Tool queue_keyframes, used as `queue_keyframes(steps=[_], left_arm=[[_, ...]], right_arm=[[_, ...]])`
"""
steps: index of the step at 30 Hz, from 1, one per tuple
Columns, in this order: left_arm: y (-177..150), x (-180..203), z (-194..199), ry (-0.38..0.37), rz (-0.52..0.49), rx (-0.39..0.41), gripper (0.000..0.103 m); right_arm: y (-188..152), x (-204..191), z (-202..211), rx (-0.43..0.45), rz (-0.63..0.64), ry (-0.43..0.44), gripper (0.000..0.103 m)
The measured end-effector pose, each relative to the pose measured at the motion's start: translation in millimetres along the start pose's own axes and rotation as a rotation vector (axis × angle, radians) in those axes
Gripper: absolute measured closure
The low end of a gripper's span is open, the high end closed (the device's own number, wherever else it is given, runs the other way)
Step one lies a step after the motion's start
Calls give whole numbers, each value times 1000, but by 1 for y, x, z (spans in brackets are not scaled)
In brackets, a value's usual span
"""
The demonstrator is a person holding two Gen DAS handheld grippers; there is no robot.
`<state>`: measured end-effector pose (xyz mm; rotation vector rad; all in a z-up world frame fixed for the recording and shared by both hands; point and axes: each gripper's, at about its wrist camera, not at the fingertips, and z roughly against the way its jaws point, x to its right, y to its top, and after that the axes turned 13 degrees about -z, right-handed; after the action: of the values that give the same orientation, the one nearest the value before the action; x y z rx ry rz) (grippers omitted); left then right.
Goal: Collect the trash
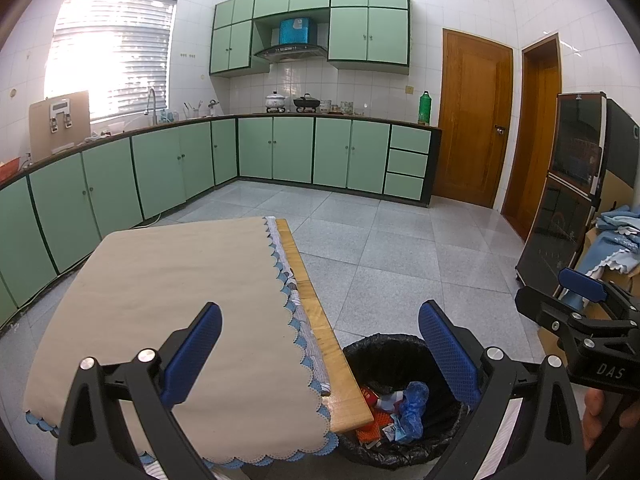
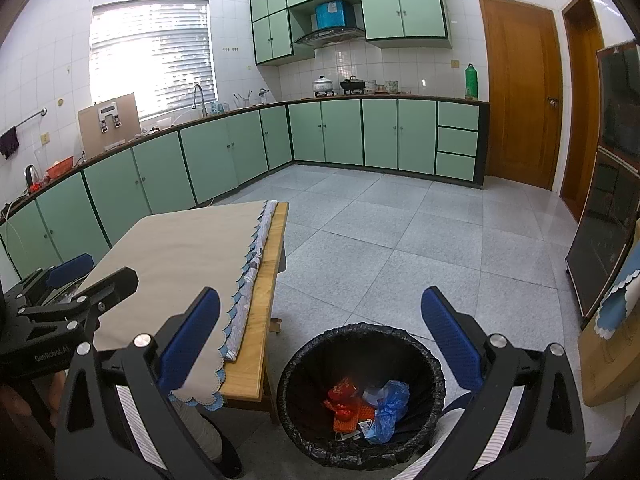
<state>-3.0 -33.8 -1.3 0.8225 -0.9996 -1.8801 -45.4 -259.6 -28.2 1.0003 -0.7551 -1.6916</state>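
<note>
A black-lined trash bin (image 2: 308, 432) stands on the floor beside the table; it also shows in the left wrist view (image 1: 380, 346). Inside lie red and orange wrappers (image 2: 346, 404) and a crumpled blue plastic bag (image 2: 390, 408), also seen in the left wrist view (image 1: 412, 408). My left gripper (image 1: 320, 352) is open and empty, above the table's near right edge and the bin. My right gripper (image 2: 320, 340) is open and empty, directly above the bin. Each gripper shows at the other view's edge.
A wooden table (image 1: 316, 316) under a beige scalloped cloth (image 1: 180, 280) stands left of the bin. Green kitchen cabinets (image 2: 340, 132) line the back and left walls. A dark appliance (image 2: 608, 220) and a cardboard box stand at the right. Grey tiled floor (image 2: 400, 240) lies ahead.
</note>
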Motion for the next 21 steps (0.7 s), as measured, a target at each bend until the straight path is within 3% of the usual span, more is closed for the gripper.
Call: queue_keyframes(steps=[21], left_arm=[[1, 0, 0, 0, -1, -1, 6]], right_arm=[[-1, -1, -1, -2, 2, 2, 5]])
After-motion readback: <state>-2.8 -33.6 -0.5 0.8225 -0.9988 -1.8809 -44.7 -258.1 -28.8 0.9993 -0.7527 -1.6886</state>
